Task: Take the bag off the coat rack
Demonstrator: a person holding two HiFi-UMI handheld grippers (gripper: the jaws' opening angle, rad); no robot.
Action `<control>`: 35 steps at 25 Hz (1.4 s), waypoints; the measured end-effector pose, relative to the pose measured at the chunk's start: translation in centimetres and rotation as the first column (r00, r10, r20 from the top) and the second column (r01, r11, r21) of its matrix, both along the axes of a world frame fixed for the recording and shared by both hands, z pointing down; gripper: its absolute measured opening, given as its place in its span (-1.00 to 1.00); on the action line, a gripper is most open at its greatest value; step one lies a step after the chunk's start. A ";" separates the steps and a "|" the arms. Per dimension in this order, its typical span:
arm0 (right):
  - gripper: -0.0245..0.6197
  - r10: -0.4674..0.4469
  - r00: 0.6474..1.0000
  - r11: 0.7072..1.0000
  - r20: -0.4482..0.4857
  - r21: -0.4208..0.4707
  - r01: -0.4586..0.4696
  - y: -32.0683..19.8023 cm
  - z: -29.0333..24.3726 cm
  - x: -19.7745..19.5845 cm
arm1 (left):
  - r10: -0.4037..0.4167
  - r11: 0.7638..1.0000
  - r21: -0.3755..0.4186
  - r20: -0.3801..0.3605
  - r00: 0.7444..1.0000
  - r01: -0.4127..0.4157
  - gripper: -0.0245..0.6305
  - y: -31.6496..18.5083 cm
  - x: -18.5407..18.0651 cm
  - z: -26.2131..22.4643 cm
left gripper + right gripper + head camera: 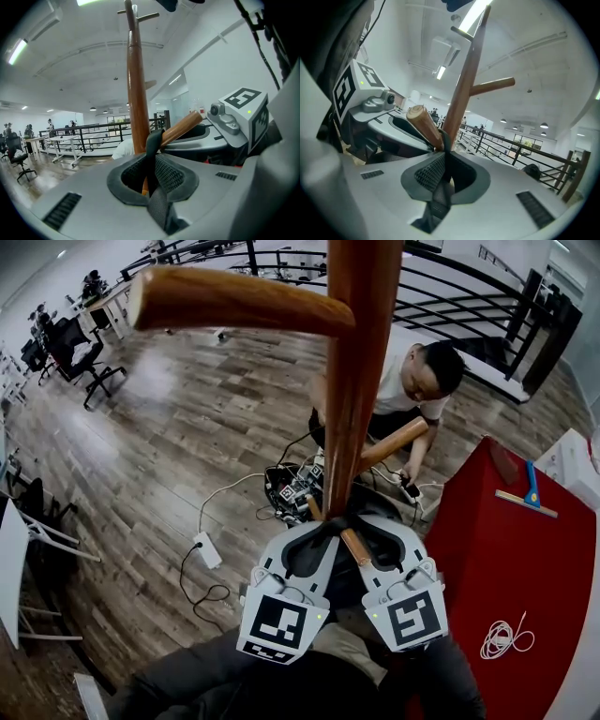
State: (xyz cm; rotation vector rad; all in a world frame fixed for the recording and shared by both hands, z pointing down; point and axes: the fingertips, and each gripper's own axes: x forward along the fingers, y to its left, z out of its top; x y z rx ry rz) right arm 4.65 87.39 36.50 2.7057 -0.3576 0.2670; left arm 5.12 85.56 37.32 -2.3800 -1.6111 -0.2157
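Clamping strap (153, 146), seemingly: left tongs (154, 185)

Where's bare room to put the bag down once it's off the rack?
Free: wood floor left of the rack pole, between office chair and power strip; red surface between squeegee and coiled white cord. Crowded: the pole's foot, with cables and a crouching person.

Grey grippers (319, 529), black-white marker cubes (278, 624)
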 end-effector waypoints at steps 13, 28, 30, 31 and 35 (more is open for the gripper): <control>-0.82 0.087 0.996 0.996 -0.036 0.020 -0.086 -0.8 -2.4 -3.1 | 0.095 0.995 -0.024 0.028 0.995 -0.094 -0.76 -0.9 -3.3 -2.2; -0.82 0.257 0.962 0.966 -0.091 0.048 -0.254 -2.5 -4.7 -8.4 | 0.231 0.971 -0.071 0.019 0.973 -0.229 -0.76 -2.6 -8.6 -4.1; -0.82 0.272 0.958 0.962 -0.087 0.057 -0.268 -3.1 -5.0 -8.9 | 0.241 0.968 -0.077 0.015 0.970 -0.240 -0.76 -3.2 -9.0 -4.5; -0.82 0.279 0.956 0.959 -0.085 0.066 -0.274 -3.4 -5.2 -9.1 | 0.243 0.967 -0.081 0.014 0.970 -0.241 -0.76 -3.6 -9.1 -4.7; -0.82 0.279 0.958 0.958 -0.068 0.091 -0.273 -5.5 -5.8 -9.3 | 0.217 0.972 -0.092 0.005 0.976 -0.216 -0.76 -5.7 -9.1 -5.7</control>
